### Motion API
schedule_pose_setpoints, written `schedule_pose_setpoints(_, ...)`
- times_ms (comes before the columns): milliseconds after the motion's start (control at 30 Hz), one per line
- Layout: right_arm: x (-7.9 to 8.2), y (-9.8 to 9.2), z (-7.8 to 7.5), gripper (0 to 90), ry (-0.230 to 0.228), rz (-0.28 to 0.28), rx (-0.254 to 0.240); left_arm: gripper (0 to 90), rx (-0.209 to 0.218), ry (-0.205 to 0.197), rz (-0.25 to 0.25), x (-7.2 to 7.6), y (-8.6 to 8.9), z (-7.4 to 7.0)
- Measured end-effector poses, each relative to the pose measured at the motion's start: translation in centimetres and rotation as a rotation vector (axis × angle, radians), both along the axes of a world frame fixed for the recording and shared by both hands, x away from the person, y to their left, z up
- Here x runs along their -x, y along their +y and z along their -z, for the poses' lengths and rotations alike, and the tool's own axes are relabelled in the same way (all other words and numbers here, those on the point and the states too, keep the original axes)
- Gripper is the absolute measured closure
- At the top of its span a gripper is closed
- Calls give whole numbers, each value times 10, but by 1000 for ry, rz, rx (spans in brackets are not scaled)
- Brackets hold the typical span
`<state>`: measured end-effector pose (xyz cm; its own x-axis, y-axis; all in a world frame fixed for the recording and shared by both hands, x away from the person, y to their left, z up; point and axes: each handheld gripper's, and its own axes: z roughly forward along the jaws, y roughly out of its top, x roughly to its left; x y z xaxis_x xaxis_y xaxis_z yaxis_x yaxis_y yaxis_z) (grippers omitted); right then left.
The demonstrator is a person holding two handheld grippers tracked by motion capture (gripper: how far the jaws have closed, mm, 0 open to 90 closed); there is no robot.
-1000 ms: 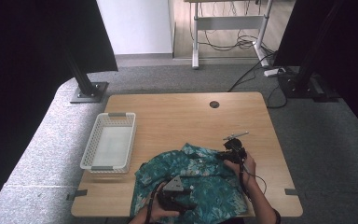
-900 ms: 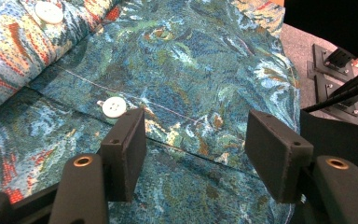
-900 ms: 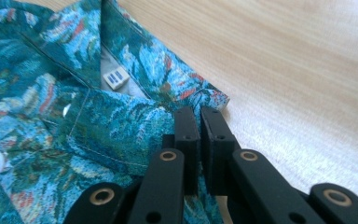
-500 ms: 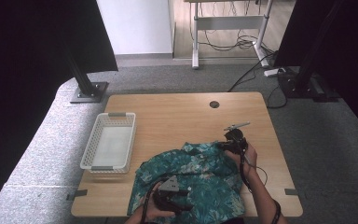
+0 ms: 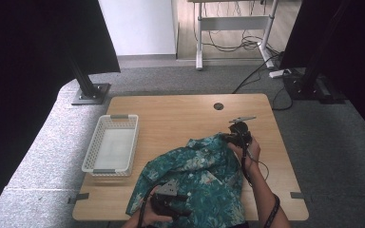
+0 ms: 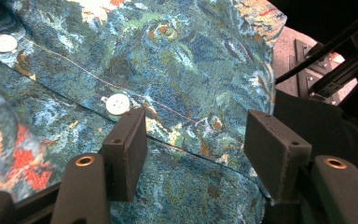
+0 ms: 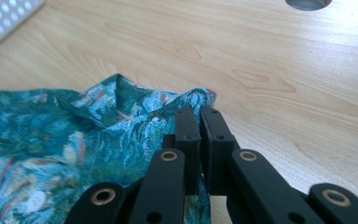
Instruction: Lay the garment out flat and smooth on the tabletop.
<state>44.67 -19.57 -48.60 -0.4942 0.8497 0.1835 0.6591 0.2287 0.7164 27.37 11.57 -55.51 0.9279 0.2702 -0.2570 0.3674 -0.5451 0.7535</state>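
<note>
early in the handling: patterned shirt crumpled at lower centre of the table, right gripper pinching its far corner, left gripper spread above the button placket; spreading or folding left, basket unused

a teal patterned shirt lies crumpled on the wooden table. the right gripper pinches the shirt's far edge; the left gripper rests on its near part. a white basket sits beside it.
</note>
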Motion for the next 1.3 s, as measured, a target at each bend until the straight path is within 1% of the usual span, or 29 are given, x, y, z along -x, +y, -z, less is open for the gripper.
schedule_pose_setpoints(100, -2, -3, 3, 862, -7, 17, -20, 389, 2, 7, 2, 1, 3, 0)
schedule_pose_setpoints(133, -3, -4, 4, 862, -2, 23, -27, 388, 0, 7, 3, 1, 3, 0)
schedule_pose_setpoints(200, -4, -5, 5, 862, -14, 38, -31, 387, -4, 7, 9, 1, 3, -1)
schedule_pose_setpoints(267, -6, -6, 5, 862, -15, 50, -42, 386, -6, 10, 11, 2, 4, -1)
schedule_pose_setpoints(300, -6, -7, 4, 862, -27, 62, -34, 386, -5, 14, 11, 2, 4, -1)
schedule_pose_setpoints(333, -7, -8, 2, 862, -34, 70, -39, 386, -4, 15, 12, 2, 5, -1)
schedule_pose_setpoints(467, -9, -12, -1, 859, -40, 79, -45, 387, -1, 18, 10, 5, 9, -1)
schedule_pose_setpoints(633, -10, -16, 3, 855, -40, 104, -49, 386, 3, 24, 7, 7, 14, 0)
schedule_pose_setpoints(667, -11, -16, 4, 855, -34, 102, -53, 386, 4, 24, 7, 7, 14, 0)
schedule_pose_setpoints(800, -13, -11, 9, 849, -16, 79, -42, 381, 5, 28, 7, 7, 14, 0)
schedule_pose_setpoints(967, -12, -2, 12, 826, -9, 46, -24, 375, 3, 26, 6, 8, 13, 0)
schedule_pose_setpoints(1000, -12, -1, 12, 801, -3, 39, -29, 375, 3, 25, 5, 8, 13, -1)
schedule_pose_setpoints(1033, -12, 0, 13, 734, 5, 30, -26, 374, 4, 26, 3, 8, 13, 0)
schedule_pose_setpoints(1067, -12, 1, 14, 619, 8, 33, -18, 373, 6, 28, 0, 9, 13, 0)
schedule_pose_setpoints(1100, -11, 2, 14, 569, 10, 44, -9, 372, 7, 29, -2, 9, 13, 0)
schedule_pose_setpoints(1167, -6, 2, 12, 491, -1, 42, -27, 371, 9, 31, -4, 9, 13, 0)
schedule_pose_setpoints(1200, -2, 2, 10, 478, 1, 40, -36, 371, 11, 32, -5, 9, 13, 0)
schedule_pose_setpoints(1300, 13, 1, 5, 481, -5, -4, -56, 371, 11, 31, -10, 9, 11, 0)
